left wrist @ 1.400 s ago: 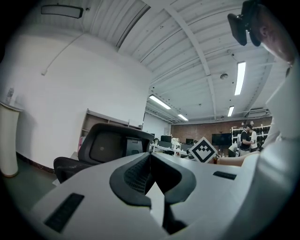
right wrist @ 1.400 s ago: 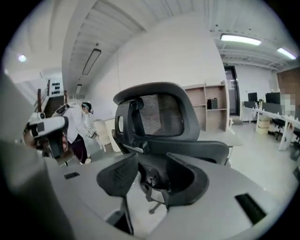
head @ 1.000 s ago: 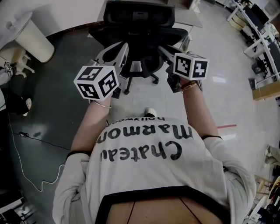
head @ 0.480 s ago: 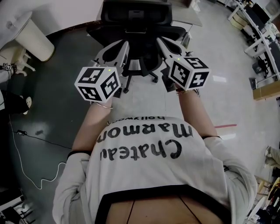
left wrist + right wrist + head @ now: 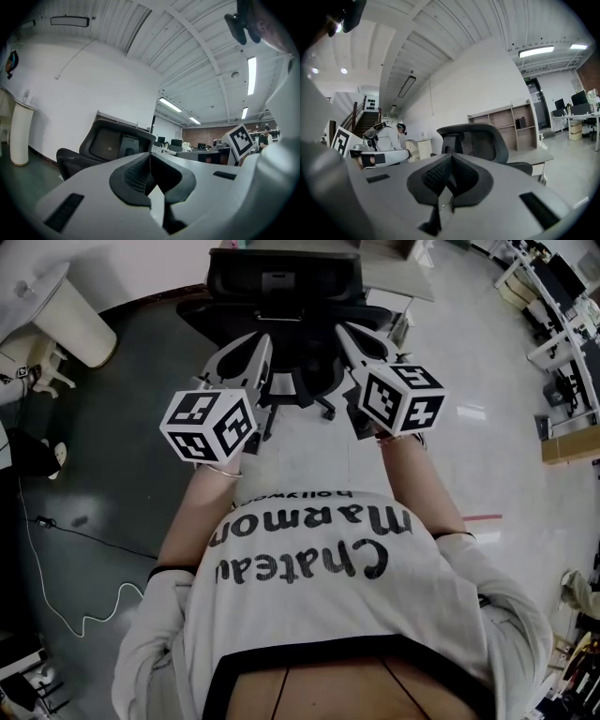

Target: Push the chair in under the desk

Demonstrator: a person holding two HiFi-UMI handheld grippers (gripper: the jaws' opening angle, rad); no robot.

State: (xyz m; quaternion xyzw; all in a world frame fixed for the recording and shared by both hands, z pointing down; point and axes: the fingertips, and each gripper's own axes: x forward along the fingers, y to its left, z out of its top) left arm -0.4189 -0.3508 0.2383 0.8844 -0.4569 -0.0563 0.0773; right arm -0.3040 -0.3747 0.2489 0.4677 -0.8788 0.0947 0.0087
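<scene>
At the top edge, chair point(image 5: 284, 296) partly cropped, desk point(image 5: 398, 282) perhaps beyond.

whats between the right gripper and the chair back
Nothing. In the right gripper view the shut right gripper faces the chair back across open air, with no thing in the gap.

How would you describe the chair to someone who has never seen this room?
Find the pale desk at the head view's top edge. Just left of it stands the chair. It is black, with a wheeled base, unlike the white round stand farther left.
</scene>
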